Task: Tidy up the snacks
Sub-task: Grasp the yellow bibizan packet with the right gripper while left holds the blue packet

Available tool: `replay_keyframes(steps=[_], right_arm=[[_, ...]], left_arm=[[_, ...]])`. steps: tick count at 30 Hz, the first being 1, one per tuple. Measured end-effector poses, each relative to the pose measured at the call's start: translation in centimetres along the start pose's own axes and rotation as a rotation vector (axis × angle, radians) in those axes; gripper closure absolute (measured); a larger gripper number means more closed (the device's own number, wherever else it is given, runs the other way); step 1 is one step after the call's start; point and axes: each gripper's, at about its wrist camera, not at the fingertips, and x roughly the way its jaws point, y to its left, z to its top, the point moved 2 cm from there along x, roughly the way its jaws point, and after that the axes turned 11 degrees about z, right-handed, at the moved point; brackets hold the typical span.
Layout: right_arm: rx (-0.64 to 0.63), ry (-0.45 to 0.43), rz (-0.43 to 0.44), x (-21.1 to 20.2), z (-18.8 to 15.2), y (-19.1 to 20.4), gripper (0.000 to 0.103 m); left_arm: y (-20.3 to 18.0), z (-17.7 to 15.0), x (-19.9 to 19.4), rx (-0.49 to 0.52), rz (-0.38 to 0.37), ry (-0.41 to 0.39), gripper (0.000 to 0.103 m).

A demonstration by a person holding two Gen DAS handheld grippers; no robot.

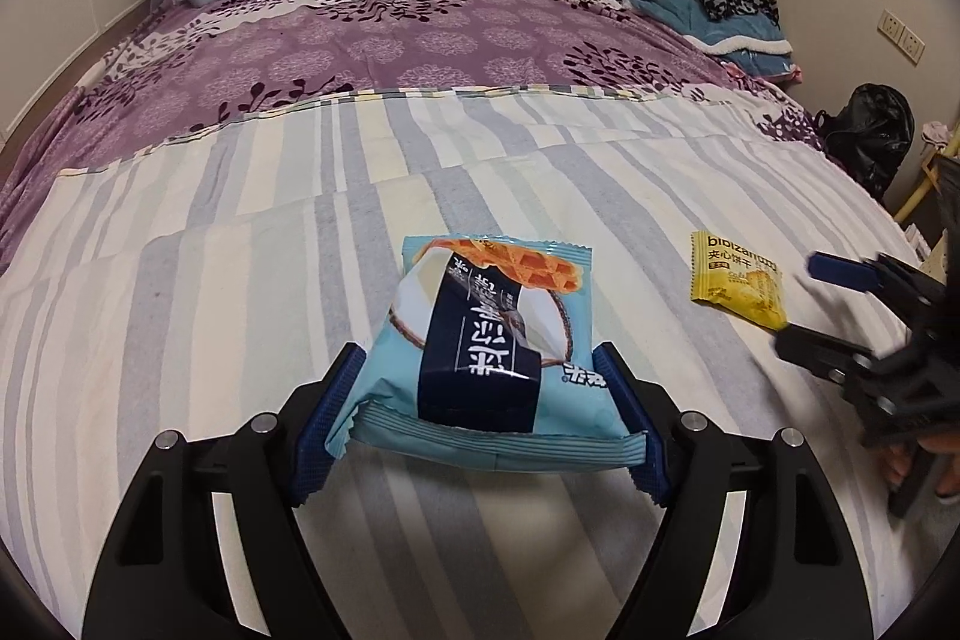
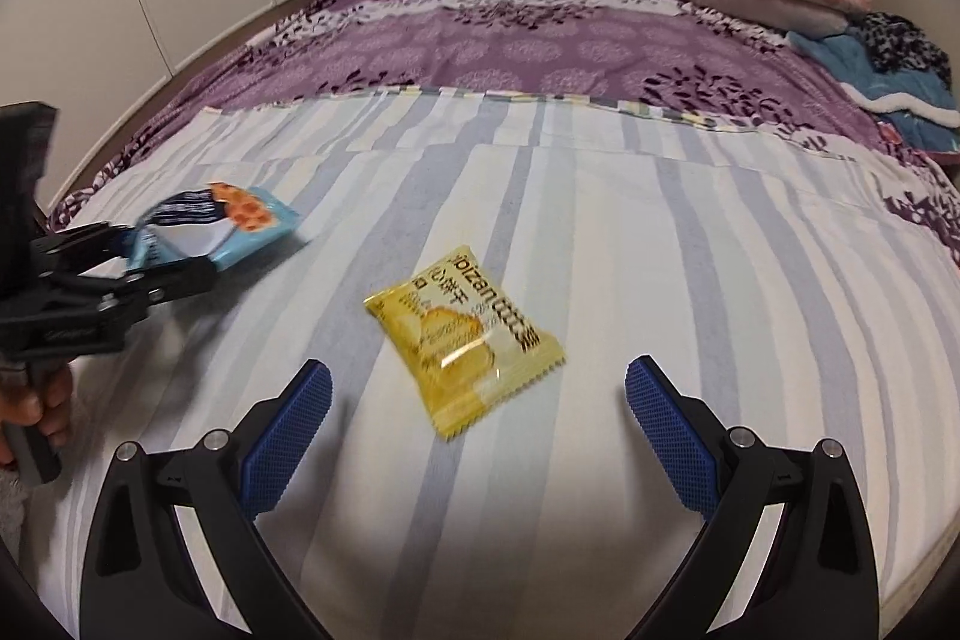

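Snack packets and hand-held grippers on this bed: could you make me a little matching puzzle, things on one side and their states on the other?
Things:
1. blue waffle packet
2. yellow biscuit packet
3. left hand-held gripper
4. right hand-held gripper

States:
A. open, nothing between its fingers
B. lying loose on the striped sheet
C. closed on a packet
D. pinched between two blue pads

Pairs: 1-D, 2-B, 3-C, 4-A

Colours on the bed

A light-blue snack packet (image 1: 480,340) with a navy band and an orange waffle print, a yellow packet (image 2: 465,334) with black lettering, a grey-and-cream striped sheet (image 1: 240,232), a purple floral cover (image 1: 390,34), blue-padded black tongs (image 2: 480,421).
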Motion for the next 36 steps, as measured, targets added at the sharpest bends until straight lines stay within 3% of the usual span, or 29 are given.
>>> replay_keyframes(steps=[10, 20, 36], right_arm=[[-0.077, 0.083, 0.004, 2.5, 1.3, 0.6, 0.009], [-0.087, 0.057, -0.004, 1.6, 0.9, 0.7, 0.047], [-0.064, 0.011, 0.034, -3.5, -2.8, 3.0, 0.051]], left_arm=[[0.2, -1.0, -2.0, -0.029, -0.021, -0.018, 0.025], [0.1, -2.1, -2.4, -0.054, -0.036, -0.01, 0.025], [-0.5, -3.7, -5.7, -0.044, -0.038, -0.04, 0.025]])
